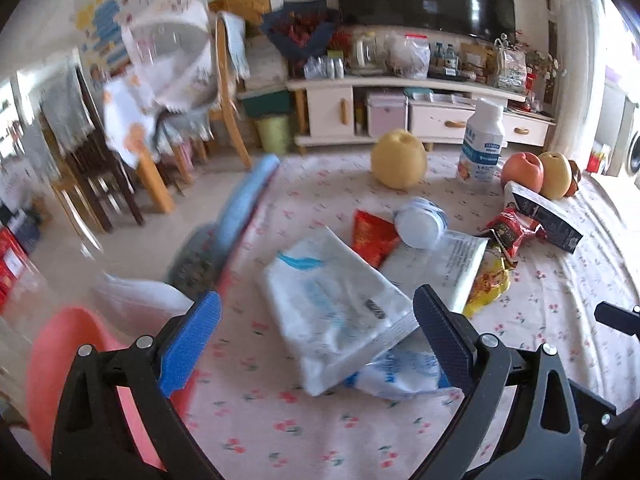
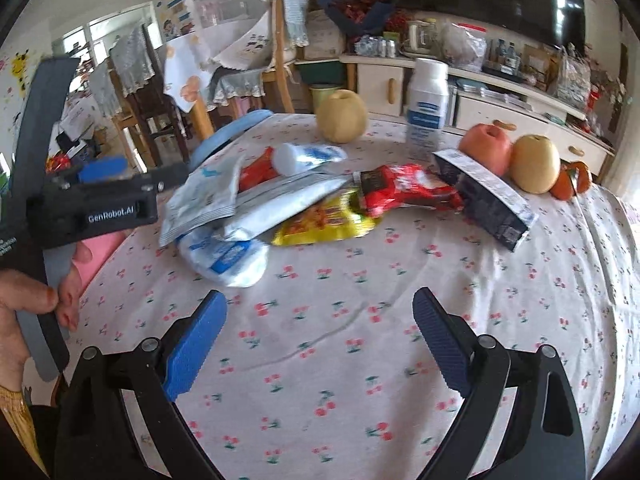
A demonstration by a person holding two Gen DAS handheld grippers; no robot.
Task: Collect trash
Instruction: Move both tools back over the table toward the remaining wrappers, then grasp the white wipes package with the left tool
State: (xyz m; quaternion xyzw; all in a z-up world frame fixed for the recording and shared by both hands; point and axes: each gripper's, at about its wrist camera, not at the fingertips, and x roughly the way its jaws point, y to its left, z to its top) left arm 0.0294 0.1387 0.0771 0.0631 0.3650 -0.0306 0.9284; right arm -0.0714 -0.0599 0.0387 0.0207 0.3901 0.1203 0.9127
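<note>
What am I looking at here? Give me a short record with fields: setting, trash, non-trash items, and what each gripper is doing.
setting: table with cherry-print cloth
trash: white wrapper, red wrapper, yellow wrapper, dark carton
non-trash: pear, apple, white bottle
left gripper: open, over the white wrapper
right gripper: open, empty, above bare cloth

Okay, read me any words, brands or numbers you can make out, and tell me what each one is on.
"GenRobot.AI": on the body of the left gripper, right wrist view.
White bottle label: too blurred.
Red wrapper, yellow wrapper, dark carton, white bags: print unreadable.
</note>
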